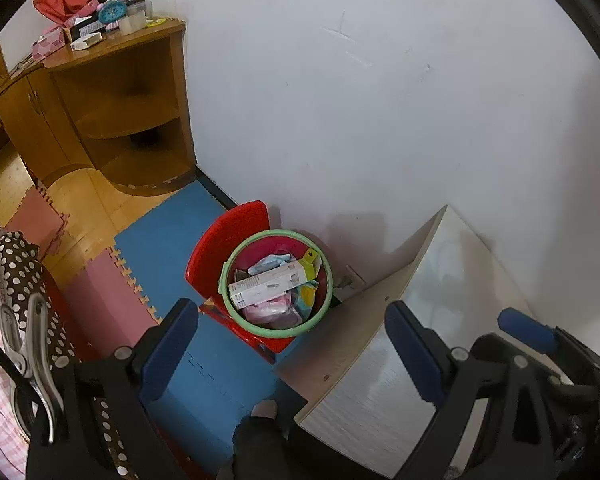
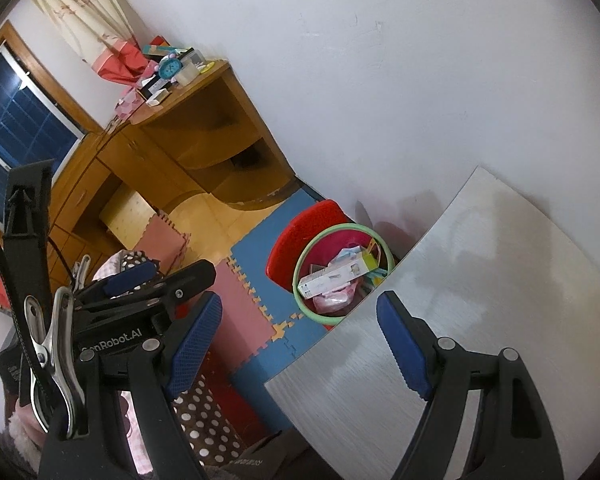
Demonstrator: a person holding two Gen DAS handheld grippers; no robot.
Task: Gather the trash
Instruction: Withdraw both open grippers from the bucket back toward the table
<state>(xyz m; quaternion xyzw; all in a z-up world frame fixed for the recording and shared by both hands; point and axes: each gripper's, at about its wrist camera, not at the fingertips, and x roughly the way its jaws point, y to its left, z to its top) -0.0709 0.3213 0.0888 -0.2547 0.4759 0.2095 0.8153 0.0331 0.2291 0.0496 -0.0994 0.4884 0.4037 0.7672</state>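
Both tools, left (image 1: 292, 354) and right (image 2: 300, 340), gape wide, holding nothing, above a white surface (image 1: 380, 396); far beyond, a full bin (image 1: 278, 284) sits on a red chair (image 1: 236, 228).

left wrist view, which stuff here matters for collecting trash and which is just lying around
For the job:
- round red bin with green rim
- long white cardboard box lying in it
- left hand-held gripper, open and empty

Just lying about:
- red plastic chair
- blue alarm clock on wooden desk
- white tabletop
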